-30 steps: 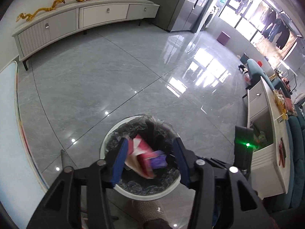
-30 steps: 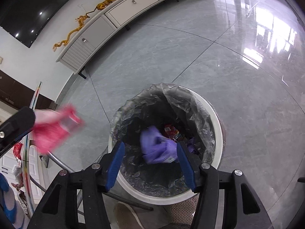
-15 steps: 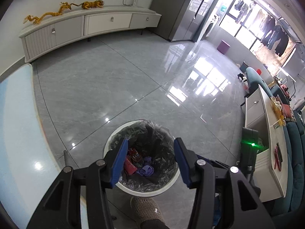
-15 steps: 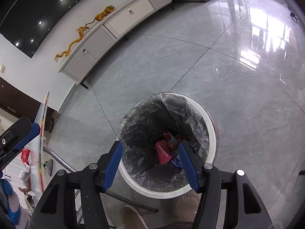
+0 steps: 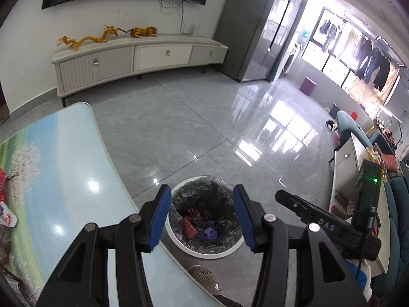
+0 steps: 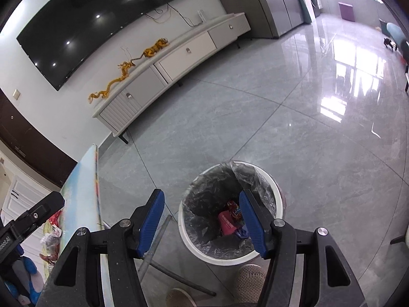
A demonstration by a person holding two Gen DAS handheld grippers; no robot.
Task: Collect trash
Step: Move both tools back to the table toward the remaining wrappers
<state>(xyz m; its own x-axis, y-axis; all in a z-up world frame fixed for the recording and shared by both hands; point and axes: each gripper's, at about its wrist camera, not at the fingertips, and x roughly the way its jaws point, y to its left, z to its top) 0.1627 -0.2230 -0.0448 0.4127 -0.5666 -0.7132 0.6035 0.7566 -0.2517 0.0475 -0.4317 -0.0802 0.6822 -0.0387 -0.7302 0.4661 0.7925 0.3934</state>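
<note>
A white trash bin (image 5: 204,254) with a black liner stands on the floor beside the table. In it lie a red wrapper (image 5: 189,226) and a purple glove (image 5: 208,232). My left gripper (image 5: 201,197) hangs high above the bin, open, with nothing between its blue pads. My right gripper (image 6: 201,199) is also open and empty, up above the bin (image 6: 217,258) and a little to its left. The red wrapper (image 6: 226,221) and the glove (image 6: 241,232) show beside its right finger. More wrappers (image 5: 6,217) lie on the table's left end.
The table (image 5: 64,166) with a landscape print fills the left; its metal leg (image 6: 158,243) slants near the bin. A person's slippers (image 6: 251,278) stand just before the bin. A low TV cabinet (image 5: 140,56) lines the far wall, a side cabinet (image 5: 345,158) and sofa the right.
The red wrapper and the purple glove have dropped from between the jaws into the bin. Both grippers have risen away from the bin, and the tabletop has come into view.
</note>
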